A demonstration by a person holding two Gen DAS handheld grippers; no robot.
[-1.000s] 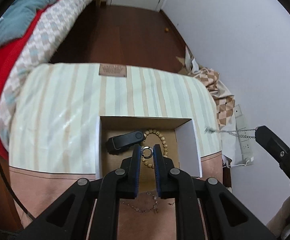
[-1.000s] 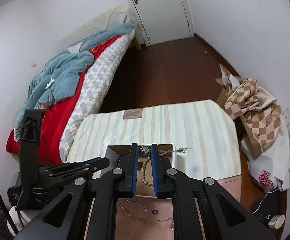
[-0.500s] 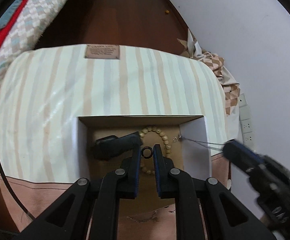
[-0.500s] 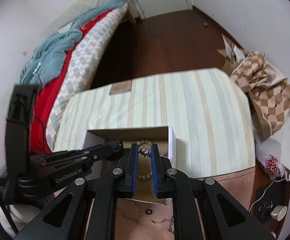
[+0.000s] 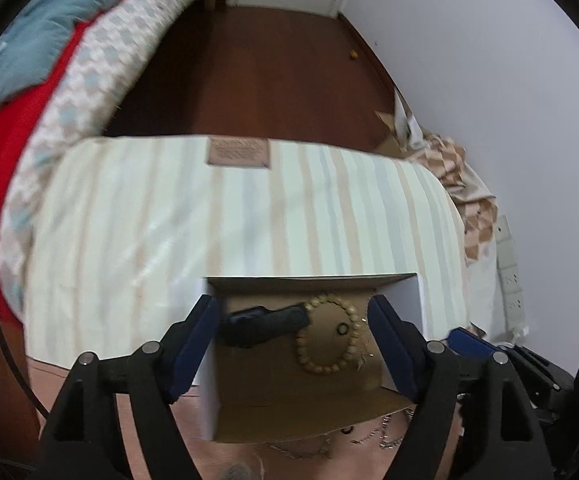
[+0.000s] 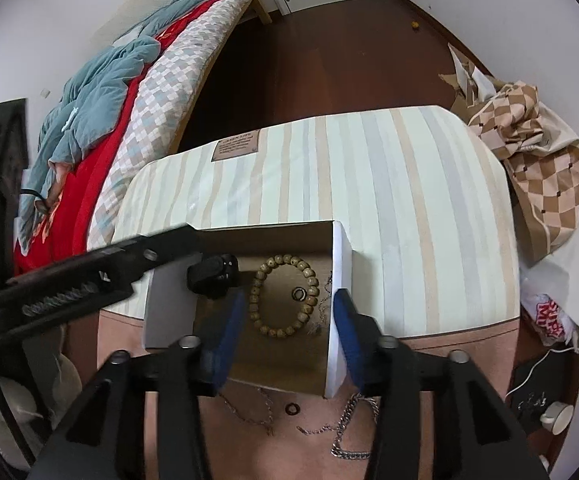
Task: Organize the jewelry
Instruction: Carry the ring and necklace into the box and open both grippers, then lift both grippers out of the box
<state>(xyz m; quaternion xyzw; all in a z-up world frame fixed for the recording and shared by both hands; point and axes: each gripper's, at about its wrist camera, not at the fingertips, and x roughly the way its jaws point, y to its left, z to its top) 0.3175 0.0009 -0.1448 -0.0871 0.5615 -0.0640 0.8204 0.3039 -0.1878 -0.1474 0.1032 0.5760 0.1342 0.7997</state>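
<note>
- One open cardboard box (image 6: 339, 276) sits on the striped table (image 6: 389, 184), and inside it: one wooden bead bracelet (image 6: 285, 296), one small dark ring (image 6: 298, 293) lying within the bracelet's loop, one black object (image 6: 213, 274) at the left, one thin chain (image 6: 321, 308) along the right wall.
- Left hand-held gripper (image 5: 293, 344): released, jaws spread wide and holding nothing. Half a second ago it was pinching the ring; now the ring (image 5: 342, 328) lies on the box floor.
- Right hand-held gripper (image 6: 289, 324): also released and holding nothing; earlier it was clamped on the chain, which now rests in the box.
- Only the right wrist view clearly shows what lies on the near brown strip: one more dark ring (image 6: 292, 409) and three loose chains (image 6: 353, 428).
- In the left wrist view those pieces are blurred, and the right tool's blue fingertip (image 5: 469, 346) pokes in at the right.
</note>
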